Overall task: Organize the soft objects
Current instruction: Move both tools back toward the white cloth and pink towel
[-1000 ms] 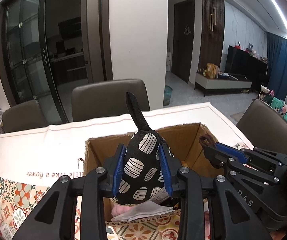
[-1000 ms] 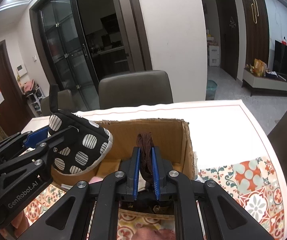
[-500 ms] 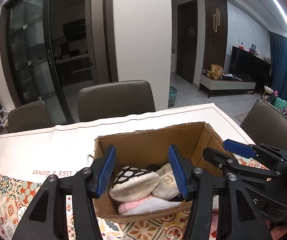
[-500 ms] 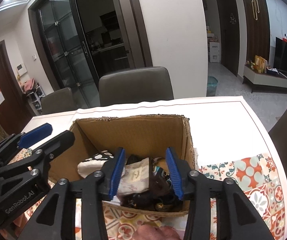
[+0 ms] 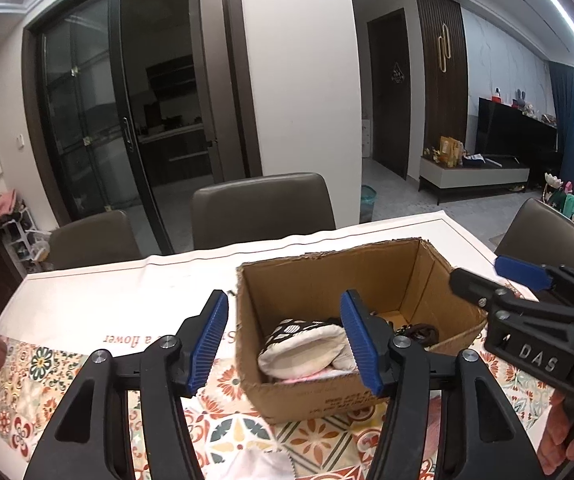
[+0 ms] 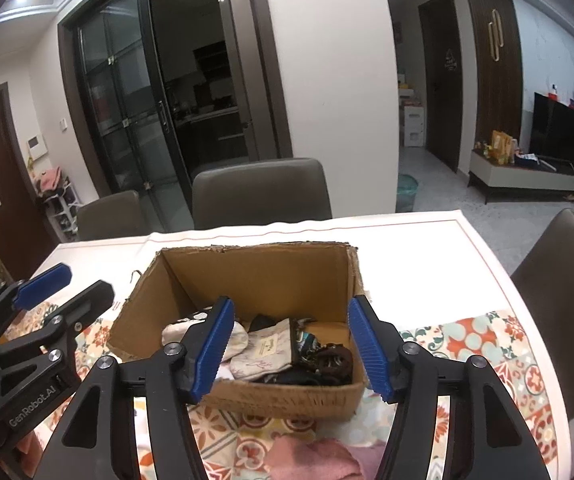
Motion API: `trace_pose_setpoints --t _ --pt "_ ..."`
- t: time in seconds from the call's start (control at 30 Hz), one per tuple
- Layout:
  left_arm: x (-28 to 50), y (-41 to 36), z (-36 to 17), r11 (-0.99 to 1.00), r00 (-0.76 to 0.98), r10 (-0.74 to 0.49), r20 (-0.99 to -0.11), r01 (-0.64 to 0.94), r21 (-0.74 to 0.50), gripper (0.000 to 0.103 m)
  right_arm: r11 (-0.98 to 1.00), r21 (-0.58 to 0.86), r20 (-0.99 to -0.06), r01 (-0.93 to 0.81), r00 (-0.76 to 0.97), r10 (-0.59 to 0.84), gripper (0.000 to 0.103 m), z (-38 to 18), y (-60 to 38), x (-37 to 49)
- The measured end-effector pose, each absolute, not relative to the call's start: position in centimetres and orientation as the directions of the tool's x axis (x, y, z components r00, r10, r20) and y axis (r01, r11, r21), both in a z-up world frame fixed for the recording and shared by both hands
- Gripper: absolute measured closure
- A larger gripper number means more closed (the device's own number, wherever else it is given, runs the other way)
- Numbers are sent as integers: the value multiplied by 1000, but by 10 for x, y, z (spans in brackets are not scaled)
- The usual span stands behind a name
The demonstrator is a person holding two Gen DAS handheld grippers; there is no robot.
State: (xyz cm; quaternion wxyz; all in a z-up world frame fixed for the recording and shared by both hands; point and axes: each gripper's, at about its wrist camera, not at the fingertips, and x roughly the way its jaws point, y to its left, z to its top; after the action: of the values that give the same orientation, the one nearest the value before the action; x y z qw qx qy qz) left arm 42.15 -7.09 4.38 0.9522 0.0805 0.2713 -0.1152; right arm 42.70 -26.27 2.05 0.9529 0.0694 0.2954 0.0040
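Left gripper [image 5: 287,340]: jaws are held spread and have just been opening; nothing is pinched between the blue pads [image 5: 207,340]. It is poised above the near left corner of the cardboard box [image 5: 327,276], with no contact seen.

Right gripper [image 6: 291,352]: jaws are likewise spread and have just been opening; nothing is gripped. Its pads [image 6: 215,348] are framed over the near wall of the box, apart from the contents.

Cardboard box: open-topped, set on a patterned tablecloth [image 5: 39,372] on the table. Its contents are listed as follows.
- Black-and-white spotted mitt [image 5: 303,346]: laid on its side in the box's near left part, its cream lining turned outward.
- Cream pouch [image 6: 267,350]: laid in the middle, beside the mitt.
- Dark brown fabric item [image 6: 333,362]: bunched in the near right corner; its kind cannot be told.
- Pink cloth is glimpsed beneath the mitt in the left view.

Outside the box: a pink cloth [image 6: 311,458] is laid on the tablecloth in front of the box, and a white cloth [image 5: 255,464] is seen at the lower edge of the left view.
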Motion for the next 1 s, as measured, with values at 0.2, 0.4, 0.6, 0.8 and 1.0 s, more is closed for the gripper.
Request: trace_pose_setpoints --t 0.2,0.4,0.6,0.8,1.0 --pt "403 -56 44 968 839 -151 -523 233 95 45 988 133 -532 81 847 2 38 26 -259 407" --pt "381 -43 42 976 856 -112 -505 189 104 43 983 134 -496 127 867 -44 33 25 -253 382" --pt "355 -29 32 983 861 -88 -501 155 94 43 980 146 -492 135 869 -47 33 16 -248 362" --pt "336 -17 19 989 852 -69 -518 127 76 41 983 127 -489 133 871 -55 33 7 -240 343" --pt "324 -7 4 995 837 -40 -545 83 56 40 983 106 -498 147 864 -75 28 -1 -234 334"
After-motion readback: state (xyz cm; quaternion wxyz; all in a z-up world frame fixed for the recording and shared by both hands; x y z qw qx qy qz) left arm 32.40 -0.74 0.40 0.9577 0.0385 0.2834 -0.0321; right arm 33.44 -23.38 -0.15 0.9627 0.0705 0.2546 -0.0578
